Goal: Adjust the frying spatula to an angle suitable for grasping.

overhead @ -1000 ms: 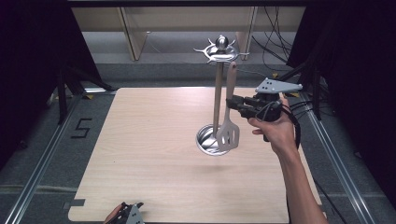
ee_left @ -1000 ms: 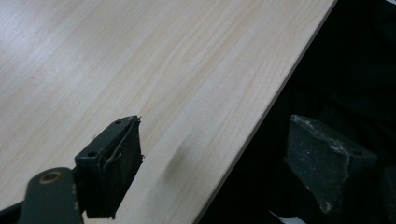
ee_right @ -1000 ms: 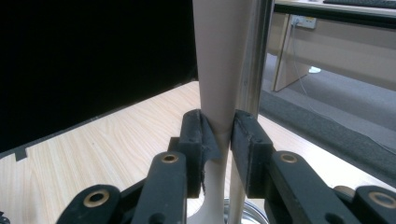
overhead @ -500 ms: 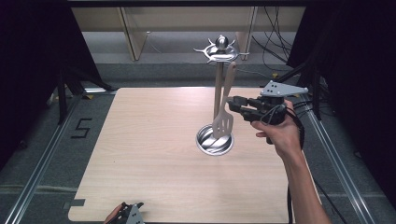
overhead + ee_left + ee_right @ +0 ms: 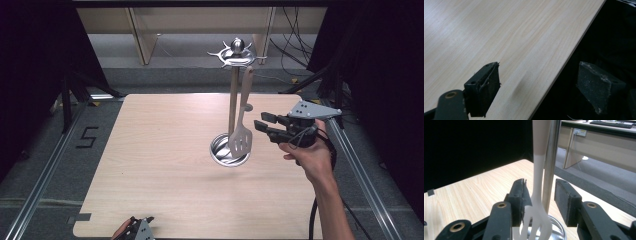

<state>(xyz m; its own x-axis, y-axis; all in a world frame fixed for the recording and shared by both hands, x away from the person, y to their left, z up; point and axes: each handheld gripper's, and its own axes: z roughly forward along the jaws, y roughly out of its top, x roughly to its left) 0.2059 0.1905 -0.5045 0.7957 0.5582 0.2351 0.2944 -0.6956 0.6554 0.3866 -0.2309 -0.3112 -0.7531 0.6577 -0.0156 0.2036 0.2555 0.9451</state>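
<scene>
Two grippers: one in each of the person's hands, working at a light wooden table (image 5: 150, 165).
Slotted spatula (image 5: 241, 131): hangs from a hook on the crown of the utensil stand, wooden handle uppermost, pale slotted blade lowest, just above the stand's round base; in the right gripper view (image 5: 537, 202) it hangs just beside the pole and partly in front of it.
Utensil stand (image 5: 233, 100): upright metal pole (image 5: 550, 167) with a knob and a ring of hooks at the top and a shallow round metal base (image 5: 227, 152), standing right of the table's centre.
Right gripper (image 5: 262, 123): held level just to the right of the spatula, its tips pointing toward the blade; the grey three-cornered plate sits on top and the cable trails along the forearm.
Right jaws: they have just been opening and stand parted to a moderate gap; in the right gripper view the spatula's neck and the pole stand between the pads (image 5: 520, 195), with no pad pressing on either.
Right hand (image 5: 307, 157): wraps the gripper's body from below, forearm entering from the lower edge.
Left gripper (image 5: 136, 230): low at the near edge of the table, well apart from the stand.
Left jaws: wide apart, nothing between them; one pad (image 5: 485, 87) lies over the wood, the other beyond the table edge (image 5: 574, 52) against darkness.
</scene>
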